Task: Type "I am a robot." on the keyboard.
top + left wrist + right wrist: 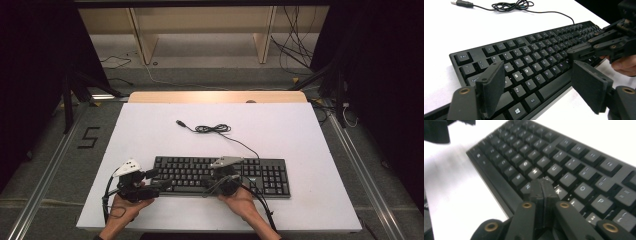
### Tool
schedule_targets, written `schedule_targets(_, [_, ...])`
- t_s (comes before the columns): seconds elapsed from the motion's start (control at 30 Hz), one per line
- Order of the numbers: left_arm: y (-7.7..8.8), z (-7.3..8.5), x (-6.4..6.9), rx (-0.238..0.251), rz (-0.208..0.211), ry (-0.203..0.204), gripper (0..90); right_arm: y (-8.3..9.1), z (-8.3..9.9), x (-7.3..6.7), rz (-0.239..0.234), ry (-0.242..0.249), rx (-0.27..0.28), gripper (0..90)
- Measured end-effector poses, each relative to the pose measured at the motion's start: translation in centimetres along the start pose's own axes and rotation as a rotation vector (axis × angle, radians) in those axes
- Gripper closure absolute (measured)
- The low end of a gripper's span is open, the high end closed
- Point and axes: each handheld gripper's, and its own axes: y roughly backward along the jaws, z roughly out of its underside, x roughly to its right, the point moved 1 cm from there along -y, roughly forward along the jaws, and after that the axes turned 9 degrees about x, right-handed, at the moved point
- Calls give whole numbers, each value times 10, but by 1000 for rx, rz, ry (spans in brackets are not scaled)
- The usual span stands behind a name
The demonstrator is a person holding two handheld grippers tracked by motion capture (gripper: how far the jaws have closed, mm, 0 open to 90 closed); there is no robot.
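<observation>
A white table (pixel 150 130) is filling the middle of the high view, and the black keyboard (pixel 260 172) is lying across its lower centre, its cable (pixel 215 128) curling toward the upper centre. The right gripper (pixel 541 187), clenched on nothing, is pointing its joined tips at the middle letter keys and could be catching two keys at once if it tilts. The left gripper (pixel 537 80) is standing released, straddling the keyboard's lower-left corner; closing there could be nudging the board askew.
</observation>
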Motion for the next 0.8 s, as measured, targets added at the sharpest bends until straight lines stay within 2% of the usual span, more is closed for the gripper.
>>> schedule_targets(0.13, [0,0,-1,4,-3,3,267,6,-4,1,-26,-21,36,773])
schedule_targets(0.2, [0,0,-1,4,-3,2,266,8,-6,0,-41,-25,47,686])
schedule_targets(0.27, [0,0,-1,5,-4,3,266,9,-6,0,-43,-25,46,676])
schedule_targets(0.37, [0,0,-1,3,-4,1,265,10,-9,-5,-58,-14,55,549])
schedule_targets(0.5, [0,0,-1,5,-4,1,264,11,-11,-8,-77,-15,56,510])
schedule_targets(0.6, [1,0,-1,6,-4,1,263,11,-11,-11,-90,-13,56,507])
schedule_targets(0.73, [1,0,-2,6,-7,1,263,11,-10,-14,-99,-6,55,567])
schedule_targets(0.77, [1,0,-2,6,-9,0,263,12,-10,-16,-101,3,55,641])
schedule_targets(0.8, [1,0,-2,7,-9,0,263,12,-10,-17,-101,4,55,671])
